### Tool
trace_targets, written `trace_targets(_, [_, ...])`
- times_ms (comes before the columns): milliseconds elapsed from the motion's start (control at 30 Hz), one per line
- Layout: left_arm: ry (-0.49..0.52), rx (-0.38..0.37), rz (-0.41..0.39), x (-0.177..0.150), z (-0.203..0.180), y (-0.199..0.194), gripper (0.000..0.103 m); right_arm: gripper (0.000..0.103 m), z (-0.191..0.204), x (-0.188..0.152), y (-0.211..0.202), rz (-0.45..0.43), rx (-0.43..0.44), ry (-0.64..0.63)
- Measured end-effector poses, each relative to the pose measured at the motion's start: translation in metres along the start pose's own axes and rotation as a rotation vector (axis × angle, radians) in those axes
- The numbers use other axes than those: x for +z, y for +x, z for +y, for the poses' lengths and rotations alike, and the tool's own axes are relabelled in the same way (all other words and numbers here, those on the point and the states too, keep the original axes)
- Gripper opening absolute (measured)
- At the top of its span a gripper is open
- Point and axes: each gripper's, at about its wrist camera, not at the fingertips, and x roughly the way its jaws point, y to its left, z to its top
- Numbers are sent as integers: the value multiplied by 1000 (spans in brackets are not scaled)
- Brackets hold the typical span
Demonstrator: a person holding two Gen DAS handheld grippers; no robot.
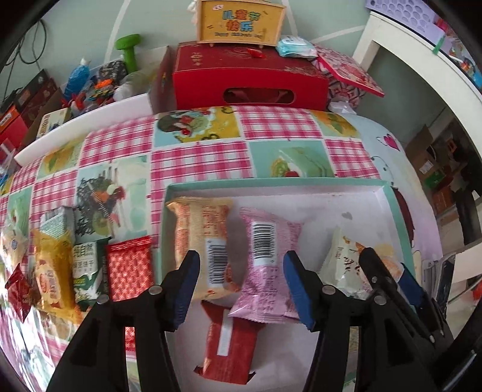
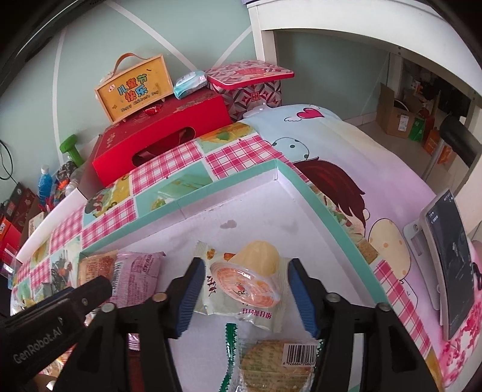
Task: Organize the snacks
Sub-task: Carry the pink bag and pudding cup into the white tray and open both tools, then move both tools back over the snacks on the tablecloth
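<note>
A shallow white box with a teal rim [image 1: 271, 183] lies on the checked tablecloth. In it lie an orange packet [image 1: 201, 229], a pink packet [image 1: 268, 241], a red packet [image 1: 229, 340] and a white packet [image 1: 343, 259]. My left gripper [image 1: 242, 289] hangs open over the orange and pink packets, its pads clear of both. My right gripper [image 2: 245, 294] is open too, with an orange jelly cup [image 2: 250, 283] and the white packet [image 2: 211, 271] lying between its fingers. A round biscuit packet [image 2: 277, 361] lies just below it.
Several loose snacks lie left of the box, among them a red patterned packet [image 1: 129, 268] and a yellow packet [image 1: 49, 271]. A red gift box [image 1: 250, 78] and a yellow case [image 1: 241, 24] stand at the back. A phone on a stand [image 2: 449, 271] is at the right.
</note>
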Motion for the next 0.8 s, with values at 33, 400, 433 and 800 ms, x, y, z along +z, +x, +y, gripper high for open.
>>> trace_targets(33, [-6, 8, -1, 0, 2, -1, 59, 76, 0, 0, -1, 3, 14, 5])
trace_targets(400, [-111, 60, -15, -2, 35, -7, 83, 103, -1, 1, -2, 27, 26, 10])
trace_targets(433, [-113, 67, -17, -3, 36, -8, 83, 103, 0, 2, -3, 25, 26, 4])
trace_targets(800, [-124, 52, 2, -14, 56, -10, 83, 103, 11, 2, -16, 32, 19, -34])
